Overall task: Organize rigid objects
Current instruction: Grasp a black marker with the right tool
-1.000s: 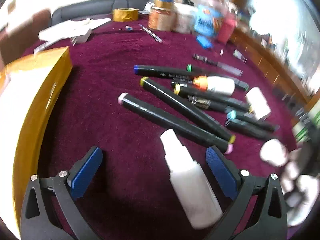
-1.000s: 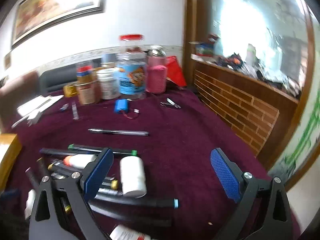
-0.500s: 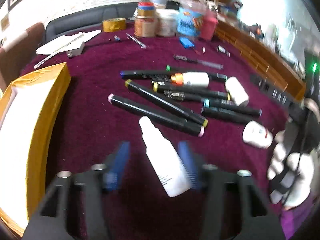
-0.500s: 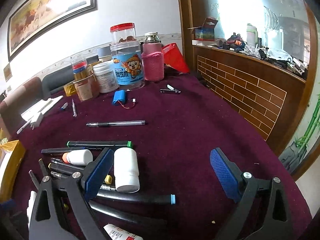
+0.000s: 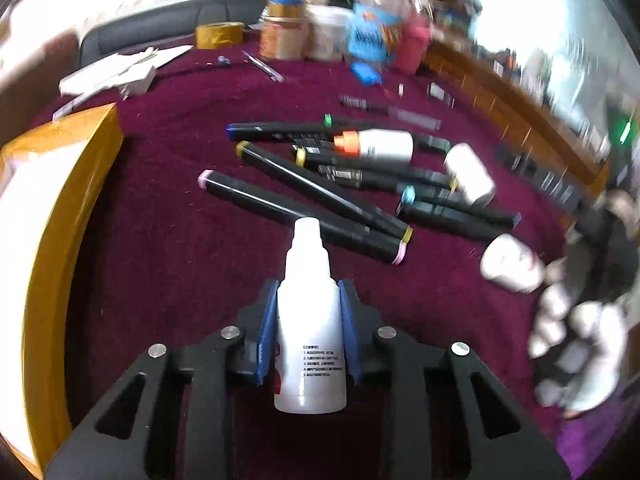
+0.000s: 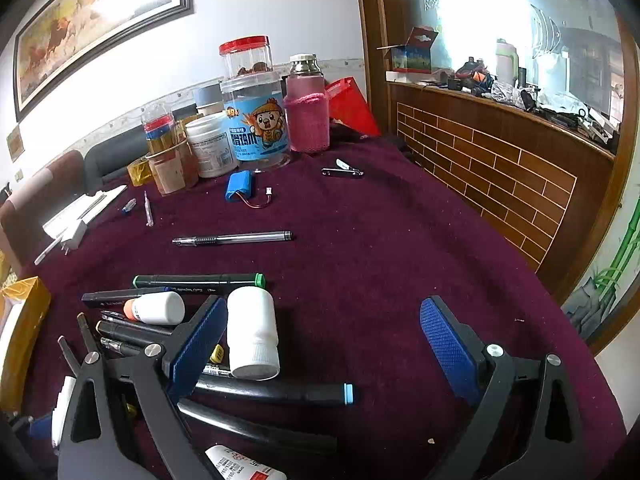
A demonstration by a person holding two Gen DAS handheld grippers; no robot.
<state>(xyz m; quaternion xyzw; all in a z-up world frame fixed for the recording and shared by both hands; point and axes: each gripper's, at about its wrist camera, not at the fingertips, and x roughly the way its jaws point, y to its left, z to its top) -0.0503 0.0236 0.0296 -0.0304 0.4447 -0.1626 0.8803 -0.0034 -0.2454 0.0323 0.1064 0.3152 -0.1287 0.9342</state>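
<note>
Now, from the left wrist, the left gripper [image 5: 308, 328] is closing on the white dropper bottle [image 5: 309, 320], blue pads against both its sides, just in front of the black markers [image 5: 304, 208]. The yellow box [image 5: 60, 216] lies left of those markers and is probably where the bottle belongs; finish the squeeze before swinging over, keeping the nozzle clear of the markers. From the right wrist, the right gripper [image 6: 324, 344] hangs wide open and empty over the markers, its left pad just beside a white pill bottle [image 6: 252, 332].

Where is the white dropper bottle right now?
In the left wrist view, the white dropper bottle sits bottom centre between the closing blue pads of the left gripper, nozzle pointing toward the pink-capped marker.
</note>
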